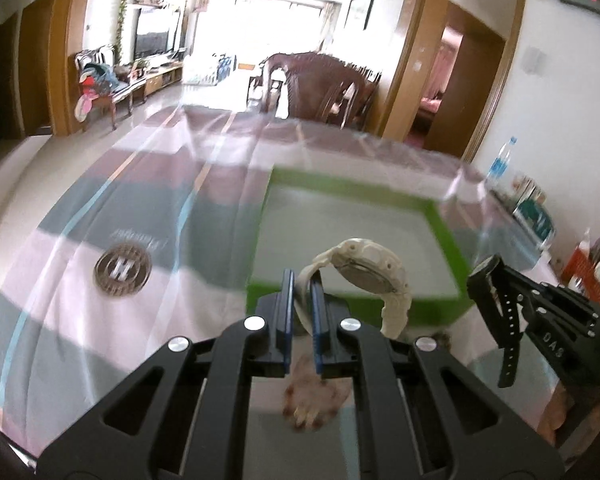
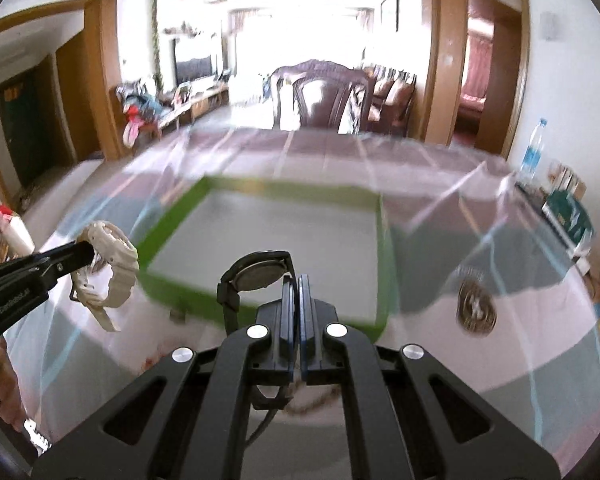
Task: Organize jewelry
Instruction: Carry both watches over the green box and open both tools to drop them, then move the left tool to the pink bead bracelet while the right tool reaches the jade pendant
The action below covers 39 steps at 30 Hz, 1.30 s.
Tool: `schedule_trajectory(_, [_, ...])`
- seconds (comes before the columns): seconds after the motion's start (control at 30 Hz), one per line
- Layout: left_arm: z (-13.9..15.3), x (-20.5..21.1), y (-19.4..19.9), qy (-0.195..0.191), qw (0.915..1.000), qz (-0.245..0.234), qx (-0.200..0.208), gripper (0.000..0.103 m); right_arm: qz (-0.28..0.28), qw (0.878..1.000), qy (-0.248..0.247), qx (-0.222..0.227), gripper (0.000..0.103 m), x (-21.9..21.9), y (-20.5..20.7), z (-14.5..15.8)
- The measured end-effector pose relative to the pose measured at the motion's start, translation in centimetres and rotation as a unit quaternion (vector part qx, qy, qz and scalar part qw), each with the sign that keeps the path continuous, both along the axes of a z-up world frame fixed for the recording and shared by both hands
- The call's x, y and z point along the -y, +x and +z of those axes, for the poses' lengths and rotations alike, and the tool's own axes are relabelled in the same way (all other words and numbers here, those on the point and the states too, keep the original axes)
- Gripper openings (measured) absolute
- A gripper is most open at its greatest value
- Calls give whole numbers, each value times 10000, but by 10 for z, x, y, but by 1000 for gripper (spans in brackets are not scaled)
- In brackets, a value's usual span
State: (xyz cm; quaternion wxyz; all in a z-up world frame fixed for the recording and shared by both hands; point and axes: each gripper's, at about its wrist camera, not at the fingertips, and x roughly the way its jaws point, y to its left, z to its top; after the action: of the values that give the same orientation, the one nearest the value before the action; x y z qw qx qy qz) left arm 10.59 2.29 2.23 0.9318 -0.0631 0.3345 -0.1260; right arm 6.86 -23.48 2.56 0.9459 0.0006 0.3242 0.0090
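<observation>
My left gripper (image 1: 302, 280) is shut on the strap of a cream-white watch (image 1: 366, 270), held in the air above the near edge of a green tray (image 1: 444, 220). In the right wrist view the same white watch (image 2: 110, 266) hangs from the left gripper (image 2: 87, 254) at the tray's left. My right gripper (image 2: 296, 282) is shut on the strap of a black watch (image 2: 256, 274), lifted over the near edge of the green tray (image 2: 172, 212). The black watch (image 1: 496, 308) and right gripper (image 1: 490, 270) also show at the right of the left wrist view. The tray's grey floor is bare.
The table wears a striped pink and grey cloth (image 1: 100, 208) under clear plastic, with a round logo (image 1: 122, 268). A beaded bracelet (image 1: 314, 400) lies under the left gripper. Bottles and boxes (image 2: 556, 188) stand along the right edge. A dark wooden chair (image 2: 324, 96) stands beyond the table.
</observation>
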Motion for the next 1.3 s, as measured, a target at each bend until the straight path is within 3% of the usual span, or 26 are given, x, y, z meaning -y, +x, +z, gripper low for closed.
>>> schedule_trajectory(0.07, [2, 4, 17, -155, 9999, -12, 39, 8, -59, 10000, 24, 68, 3, 2, 13, 2])
schedule_trajectory(0.23, [-11, 23, 63, 25, 9997, 178, -194, 8, -211, 9993, 78, -295, 3, 6, 59, -22])
schedule_trajectory(0.4, [-29, 31, 87, 147, 9984, 266, -477, 9, -353, 9975, 112, -600, 3, 8, 79, -45])
schedule_trajectory(0.47, [-35, 32, 91, 126, 9982, 243, -538, 18, -362, 9974, 63, -620, 6, 7, 82, -49])
schedule_trajectory(0.5, [-35, 33, 91, 109, 9983, 239, -519, 22, -384, 9975, -3, -587, 17, 7, 81, -48])
schedule_trajectory(0.53, [-35, 33, 89, 134, 9985, 264, -462, 33, -400, 9978, -22, -535, 36, 7, 78, -46])
schedule_trajectory(0.6, [-31, 32, 80, 305, 9984, 328, -333, 42, -424, 9985, -27, -339, 48, 9, 64, -36])
schedule_trajectory(0.83, [-36, 10, 27, 703, 9962, 304, -418, 51, -412, 9982, 55, -424, 48, 35, 13, -29])
schedule_trajectory(0.9, [-44, 2, 15, 734, 9956, 298, -506, 51, -455, 9969, 107, -633, 48, 44, 2, -41])
schedule_trajectory(1.03, [-66, -1, 3, 718, 9936, 113, -870, 51, -463, 9919, 203, -1169, 35, 52, -5, -74])
schedule_trajectory(1.3, [-95, 23, 7, 929, 9884, -207, -1186, 50, -339, 9843, 545, -1643, 33, 48, 0, -104])
